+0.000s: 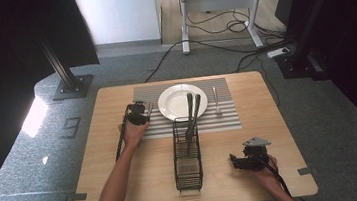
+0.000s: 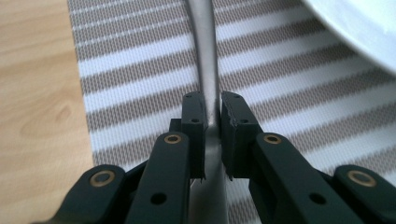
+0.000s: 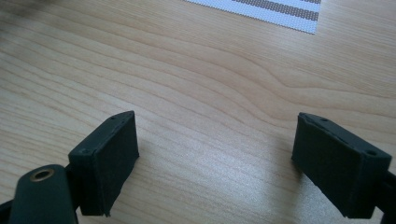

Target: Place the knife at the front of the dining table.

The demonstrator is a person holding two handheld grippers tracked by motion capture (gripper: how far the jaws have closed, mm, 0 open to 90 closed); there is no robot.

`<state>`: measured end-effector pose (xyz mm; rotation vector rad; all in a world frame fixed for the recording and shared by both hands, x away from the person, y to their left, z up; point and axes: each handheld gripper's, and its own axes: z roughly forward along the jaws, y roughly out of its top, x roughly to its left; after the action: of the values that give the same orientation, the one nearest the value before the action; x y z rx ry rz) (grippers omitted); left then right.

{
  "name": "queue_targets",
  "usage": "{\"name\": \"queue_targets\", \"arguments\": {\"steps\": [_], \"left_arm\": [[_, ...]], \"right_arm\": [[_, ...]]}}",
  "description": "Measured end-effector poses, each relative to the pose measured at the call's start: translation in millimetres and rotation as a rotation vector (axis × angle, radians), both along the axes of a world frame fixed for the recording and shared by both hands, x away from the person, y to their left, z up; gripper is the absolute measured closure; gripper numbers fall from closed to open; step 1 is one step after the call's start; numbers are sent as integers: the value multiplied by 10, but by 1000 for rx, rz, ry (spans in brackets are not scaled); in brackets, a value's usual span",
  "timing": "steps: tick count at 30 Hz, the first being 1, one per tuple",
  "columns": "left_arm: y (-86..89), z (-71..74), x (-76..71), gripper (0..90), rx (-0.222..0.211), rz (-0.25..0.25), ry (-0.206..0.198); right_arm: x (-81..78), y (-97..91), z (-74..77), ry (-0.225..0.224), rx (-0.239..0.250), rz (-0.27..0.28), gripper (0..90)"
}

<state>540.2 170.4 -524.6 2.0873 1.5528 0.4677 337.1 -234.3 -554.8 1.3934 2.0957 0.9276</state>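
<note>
Grip is the point to watch here. The left gripper [image 2: 212, 100] is closed on the handle of a slim silver metal cutlery piece [image 2: 205, 46], which lies flat on the grey-and-white striped woven placemat [image 2: 140, 70], just beside the round white ceramic plate [image 2: 359, 28]. I cannot tell if it is a knife or a spoon. The pads hold the narrow part of the handle, so I judge it could turn between them. The hand should move slowly, keep the piece level and parallel to the stripes' cross direction, and stay away from the plate rim. The right gripper [image 3: 217, 128] has its jaws wide apart and holds nothing, low over the light wooden table [image 3: 210, 70]. It should wait there.
</note>
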Motion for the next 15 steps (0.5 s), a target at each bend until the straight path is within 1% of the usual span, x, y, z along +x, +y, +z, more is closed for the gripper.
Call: {"name": "queue_targets", "arguments": {"steps": [1,4,8,10,13,15], "left_arm": [[6,-8,44,805,-17,8,-5],[6,-5,167,805,-22,23,3],[16,15,304,804,-41,43,-4],[21,18,357,804,-56,51,-3],[18,1,431,804,-61,58,-6],[19,-17,452,803,-64,64,-11]], "right_arm": [[1,-1,0,1,1,0,147],[4,-5,0,6,6,-1,146],[3,-3,-1,5,6,0,146],[3,-3,0,6,6,0,146],[2,-3,-1,6,6,-1,146],[3,-3,-2,5,8,-1,146]]}}
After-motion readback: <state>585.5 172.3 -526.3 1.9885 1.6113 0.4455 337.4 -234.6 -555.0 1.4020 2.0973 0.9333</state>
